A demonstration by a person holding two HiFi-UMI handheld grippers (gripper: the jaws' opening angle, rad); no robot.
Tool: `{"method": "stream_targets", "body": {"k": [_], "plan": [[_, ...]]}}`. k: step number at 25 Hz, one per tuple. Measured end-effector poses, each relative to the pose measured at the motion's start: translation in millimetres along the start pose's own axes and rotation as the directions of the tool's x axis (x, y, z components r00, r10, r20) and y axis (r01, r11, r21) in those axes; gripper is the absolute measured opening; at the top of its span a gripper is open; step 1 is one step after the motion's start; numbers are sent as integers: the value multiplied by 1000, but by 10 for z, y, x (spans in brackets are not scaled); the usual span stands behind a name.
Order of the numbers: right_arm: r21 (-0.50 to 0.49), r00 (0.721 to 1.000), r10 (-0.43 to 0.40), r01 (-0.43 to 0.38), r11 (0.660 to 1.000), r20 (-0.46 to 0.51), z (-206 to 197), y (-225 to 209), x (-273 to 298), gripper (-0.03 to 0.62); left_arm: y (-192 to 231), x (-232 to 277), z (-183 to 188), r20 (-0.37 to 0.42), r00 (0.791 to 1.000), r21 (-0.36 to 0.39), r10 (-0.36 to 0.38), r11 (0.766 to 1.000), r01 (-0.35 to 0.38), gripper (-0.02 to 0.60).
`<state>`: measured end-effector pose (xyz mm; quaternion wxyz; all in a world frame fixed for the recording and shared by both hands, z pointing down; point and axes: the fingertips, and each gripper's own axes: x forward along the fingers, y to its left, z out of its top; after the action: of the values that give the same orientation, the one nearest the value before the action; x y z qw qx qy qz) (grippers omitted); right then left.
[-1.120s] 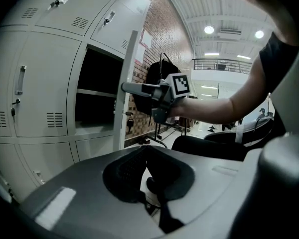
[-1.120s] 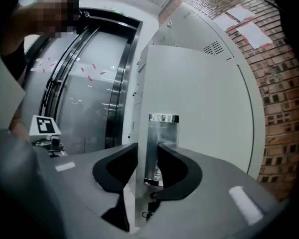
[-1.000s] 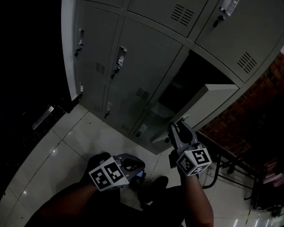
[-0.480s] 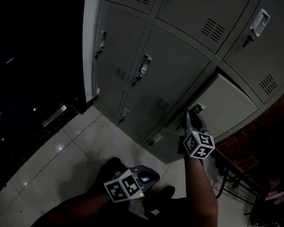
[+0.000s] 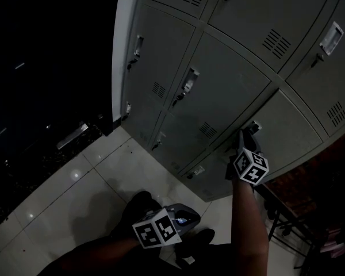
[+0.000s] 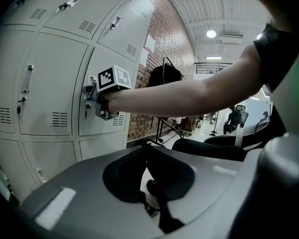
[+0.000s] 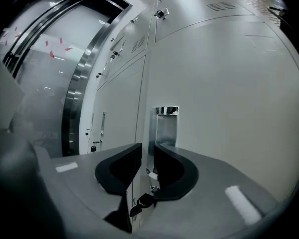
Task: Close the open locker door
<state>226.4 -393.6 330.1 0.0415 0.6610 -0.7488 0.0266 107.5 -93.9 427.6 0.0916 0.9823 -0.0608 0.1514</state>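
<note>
The lockers are grey painted sheet metal: flat rectangular doors with small louvred vent slots and recessed handles. The task's locker door is in the second row from the floor, at the right of the head view, and it lies level with its neighbours. Whether it has latched cannot be made out.

Your right hand-held gripper is stretched out to that door's left edge, at the handle. In its own view the dark, rounded jaw pads are closing, and only a narrow slot is left between them. The slot lines up with the door seam, just left of the shiny upright handle plate. A small key hangs below. The pads do not visibly pinch anything.

Your left hand-held gripper hangs low over the floor, well apart from the lockers. Its jaws are pressed together at the tips and empty.

The floor is pale, glossy square tile with dark grout lines. Right of the lockers runs a red brick wall, under a ribbed white ceiling with round lights.
</note>
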Motion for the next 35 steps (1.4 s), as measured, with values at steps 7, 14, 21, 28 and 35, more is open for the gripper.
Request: {"method": "stream_targets", "body": {"k": [7,14,21,28,35], "plan": [[16,998,-68,68,998,-2,3,-111,79,52,-7,-26,28,7,1000,0,-2,1000,2,12],[-6,998,-55,55,998,20,84,-100,-84,69,1,-20,39,16,1000,2,-5,1000,4,12],[-55,1000,4,-3,998,17,161,-95,-513,32,18,-41,24,13,1000,4,-1,1000,1,12],[-103,991,133,-131,986,7,103,138,-1219,5,14,-35,14,12,1000,2,-5,1000,5,12],[-94,973,228,-231,969,-34,-210,336,-1990,3,9,-56,-13,1,1000,10,-4,1000,4,12]]}}
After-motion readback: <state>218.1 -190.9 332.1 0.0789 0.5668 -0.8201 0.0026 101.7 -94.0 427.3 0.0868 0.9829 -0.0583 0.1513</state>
